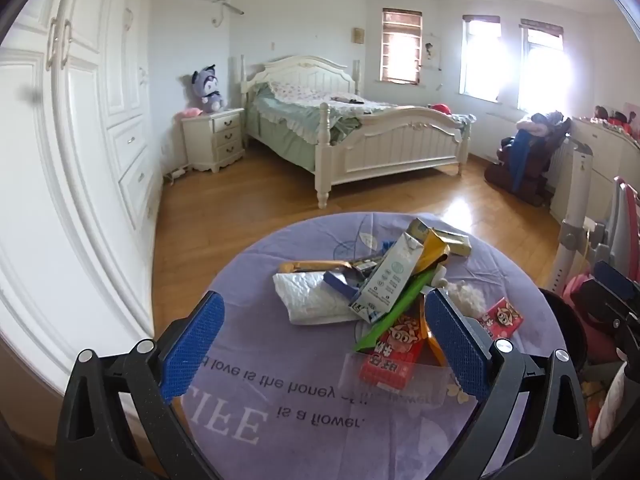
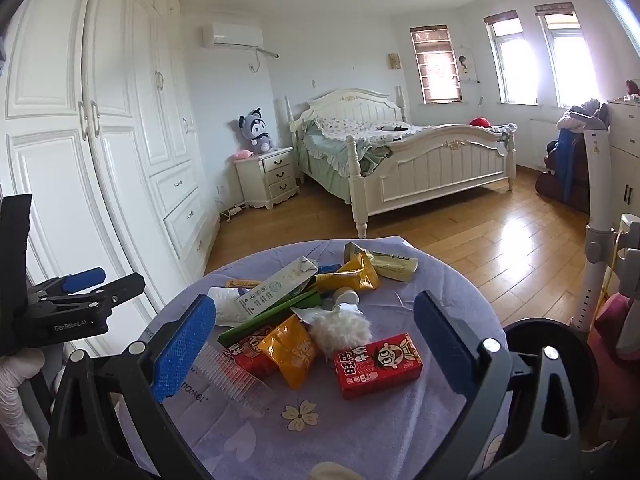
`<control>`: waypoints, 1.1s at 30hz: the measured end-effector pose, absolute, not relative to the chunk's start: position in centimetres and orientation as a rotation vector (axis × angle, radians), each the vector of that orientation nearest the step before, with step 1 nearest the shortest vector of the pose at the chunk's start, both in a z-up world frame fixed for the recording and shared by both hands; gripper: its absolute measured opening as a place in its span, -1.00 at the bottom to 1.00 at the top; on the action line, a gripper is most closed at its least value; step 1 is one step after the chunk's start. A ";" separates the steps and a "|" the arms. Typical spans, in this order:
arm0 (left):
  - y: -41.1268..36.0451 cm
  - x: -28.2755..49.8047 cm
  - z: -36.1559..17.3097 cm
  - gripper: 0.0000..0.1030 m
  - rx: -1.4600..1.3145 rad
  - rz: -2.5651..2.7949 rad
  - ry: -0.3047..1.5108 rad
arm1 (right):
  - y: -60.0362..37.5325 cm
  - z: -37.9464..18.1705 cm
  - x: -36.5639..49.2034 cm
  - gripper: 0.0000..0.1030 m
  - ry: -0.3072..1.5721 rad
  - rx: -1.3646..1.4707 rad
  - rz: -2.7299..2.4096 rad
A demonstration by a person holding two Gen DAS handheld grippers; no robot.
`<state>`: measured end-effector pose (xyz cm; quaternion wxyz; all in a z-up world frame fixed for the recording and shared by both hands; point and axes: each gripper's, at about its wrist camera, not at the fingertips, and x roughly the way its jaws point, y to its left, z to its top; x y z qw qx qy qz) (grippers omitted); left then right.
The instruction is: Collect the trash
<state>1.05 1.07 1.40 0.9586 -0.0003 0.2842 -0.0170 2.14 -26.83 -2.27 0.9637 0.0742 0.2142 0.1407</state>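
Observation:
A pile of trash lies on a round table with a purple cloth (image 1: 256, 396) (image 2: 360, 432). It holds a white milk carton (image 1: 386, 280) (image 2: 276, 290), a green wrapper (image 1: 394, 316) (image 2: 272, 316), red drink boxes (image 1: 394, 356) (image 2: 378, 364), orange packets (image 2: 292, 350), a white paper bag (image 1: 312, 298) and a white fluffy wad (image 2: 340, 330). My left gripper (image 1: 326, 336) is open above the near side of the pile. My right gripper (image 2: 316, 340) is open over the red box and orange packet. A clear plastic tray (image 2: 236, 380) lies by its left finger.
A black bin rim (image 2: 560, 344) (image 1: 560, 320) stands at the table's right edge. The left gripper shows at the far left of the right wrist view (image 2: 76, 300). Behind are a white wardrobe (image 1: 80, 140), a bed (image 1: 360, 136), a nightstand (image 1: 214, 136) and wooden floor.

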 end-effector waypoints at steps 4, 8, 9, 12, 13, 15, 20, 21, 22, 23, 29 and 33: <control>1.2 1.1 1.5 0.92 -0.006 -0.033 0.579 | -26.8 -2.2 2.1 0.90 0.435 0.152 0.290; 1.2 1.0 1.4 0.91 -0.007 -0.031 0.579 | -27.0 -2.2 2.1 0.90 0.434 0.152 0.289; 1.2 1.0 1.5 0.92 -0.007 -0.030 0.578 | -26.9 -2.2 2.1 0.90 0.433 0.154 0.289; 1.2 1.1 1.4 0.92 -0.009 -0.033 0.580 | -26.6 -1.9 2.0 0.90 0.435 0.154 0.290; 1.2 1.1 1.4 0.92 -0.009 -0.032 0.579 | -26.6 -1.9 2.0 0.90 0.436 0.155 0.291; 1.2 1.1 1.4 0.91 -0.009 -0.033 0.580 | -26.7 -2.2 2.2 0.90 0.438 0.157 0.293; 1.2 1.2 1.3 0.91 -0.015 -0.034 0.588 | -27.0 -2.4 2.2 0.90 0.443 0.151 0.293; 1.2 1.3 1.3 0.92 -0.016 -0.035 0.592 | -27.0 -2.3 2.2 0.90 0.445 0.151 0.293; 1.2 1.3 1.3 0.91 -0.016 -0.035 0.594 | -27.0 -2.4 2.2 0.90 0.445 0.153 0.295; 1.1 1.3 1.2 0.91 -0.016 -0.037 0.596 | -27.1 -2.4 2.3 0.90 0.447 0.154 0.295; 1.3 1.5 0.9 0.92 -0.021 -0.044 0.610 | -27.2 -2.5 2.3 0.90 0.464 0.151 0.295; 1.4 1.8 0.8 0.91 -0.023 -0.047 0.617 | -27.2 -2.5 2.3 0.90 0.461 0.149 0.298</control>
